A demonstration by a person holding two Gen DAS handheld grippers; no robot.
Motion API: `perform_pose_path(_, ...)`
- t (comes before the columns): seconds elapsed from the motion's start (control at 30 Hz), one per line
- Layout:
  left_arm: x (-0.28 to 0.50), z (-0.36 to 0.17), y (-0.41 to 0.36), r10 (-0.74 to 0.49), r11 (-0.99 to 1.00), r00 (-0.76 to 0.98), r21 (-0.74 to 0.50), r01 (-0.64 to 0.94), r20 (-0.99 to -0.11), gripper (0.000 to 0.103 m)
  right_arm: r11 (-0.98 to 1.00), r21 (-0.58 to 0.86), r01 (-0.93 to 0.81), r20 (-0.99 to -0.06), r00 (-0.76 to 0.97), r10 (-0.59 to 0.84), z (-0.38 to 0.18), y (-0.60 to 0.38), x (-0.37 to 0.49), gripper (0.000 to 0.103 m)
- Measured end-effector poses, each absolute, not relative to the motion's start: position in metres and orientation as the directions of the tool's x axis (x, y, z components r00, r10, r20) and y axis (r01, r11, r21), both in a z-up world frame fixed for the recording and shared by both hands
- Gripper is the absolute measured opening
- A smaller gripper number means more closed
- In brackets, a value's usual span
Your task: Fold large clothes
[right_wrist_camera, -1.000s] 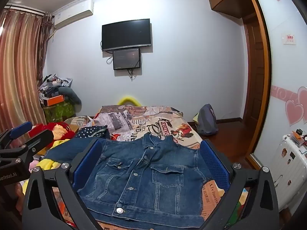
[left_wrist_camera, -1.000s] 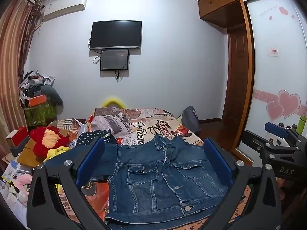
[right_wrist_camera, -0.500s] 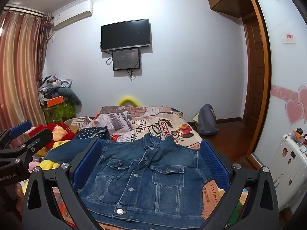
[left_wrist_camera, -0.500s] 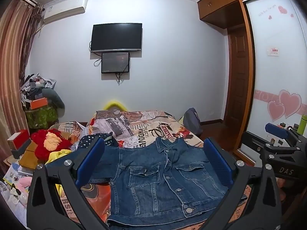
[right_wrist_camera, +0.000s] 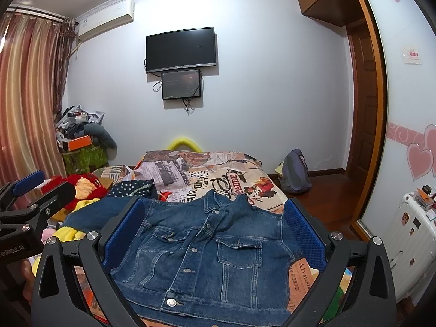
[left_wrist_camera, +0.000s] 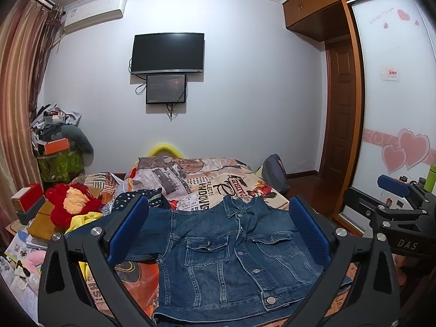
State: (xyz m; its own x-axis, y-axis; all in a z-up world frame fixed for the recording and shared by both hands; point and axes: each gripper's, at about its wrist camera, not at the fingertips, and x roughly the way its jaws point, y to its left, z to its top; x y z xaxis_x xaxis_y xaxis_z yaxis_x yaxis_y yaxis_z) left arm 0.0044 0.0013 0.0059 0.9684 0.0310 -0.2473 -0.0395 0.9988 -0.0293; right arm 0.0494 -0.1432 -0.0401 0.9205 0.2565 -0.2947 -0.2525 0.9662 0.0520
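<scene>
A blue denim jacket (left_wrist_camera: 223, 256) lies buttoned and front up on the bed, collar away from me, one sleeve stretched out to the left. It also shows in the right wrist view (right_wrist_camera: 207, 256). My left gripper (left_wrist_camera: 218, 237) is open and empty, held above the jacket's near hem. My right gripper (right_wrist_camera: 212, 234) is open and empty, also above the jacket. Each gripper shows at the edge of the other's view: the right one (left_wrist_camera: 395, 207) and the left one (right_wrist_camera: 30, 201).
The bed (left_wrist_camera: 212, 179) has a printed newspaper-pattern cover. A red and yellow plush toy (left_wrist_camera: 70, 204), a dotted dark cloth (left_wrist_camera: 139, 196) and boxes lie left. A backpack (right_wrist_camera: 295, 171) stands on the floor right. A white suitcase (right_wrist_camera: 414, 239) is at the far right.
Both views have tilted up slightly, so the jacket sits a little lower in frame. The jacket has not moved and both grippers stay open.
</scene>
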Motion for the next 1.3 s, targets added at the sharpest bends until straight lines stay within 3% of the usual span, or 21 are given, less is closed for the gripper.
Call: perform_pose_path(1.3, 0.0079, -0.0007, 0.0066, 0.033, 0.998, 0.965, -0.046, -0.047, -0.261, 0.103, 0.967, 0.056, -0.25, -0.307, 0.917, 0.255, -0.0461, -0.1408, 0.0564, 0.101)
